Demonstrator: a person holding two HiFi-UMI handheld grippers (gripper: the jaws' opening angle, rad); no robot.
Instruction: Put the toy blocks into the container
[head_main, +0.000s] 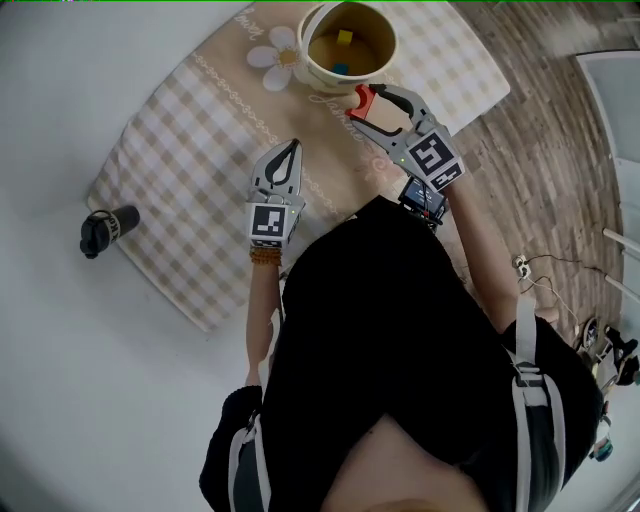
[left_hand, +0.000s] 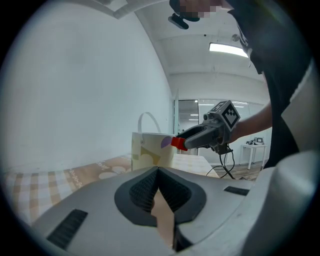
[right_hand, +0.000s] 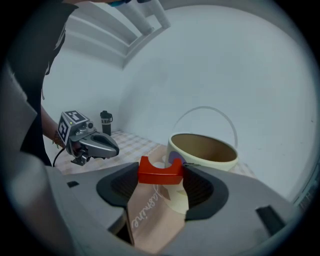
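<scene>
The right tool (head_main: 360, 108) holds a red arch block (right_hand: 159, 174) crosswise, jaws wide on it, just short of the container (right_hand: 220, 155). A yellow block (head_main: 345, 37) lies inside. The left tool (head_main: 291, 149) is closed and empty. The delivery step seems in hand; next the block must clear the rim before release.

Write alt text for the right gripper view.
The right gripper clamps a red arch-shaped block between its fingers, in front of a cream container with a wire handle on a checked cloth. At left, the left gripper hovers shut, a dark bottle behind it.
</scene>
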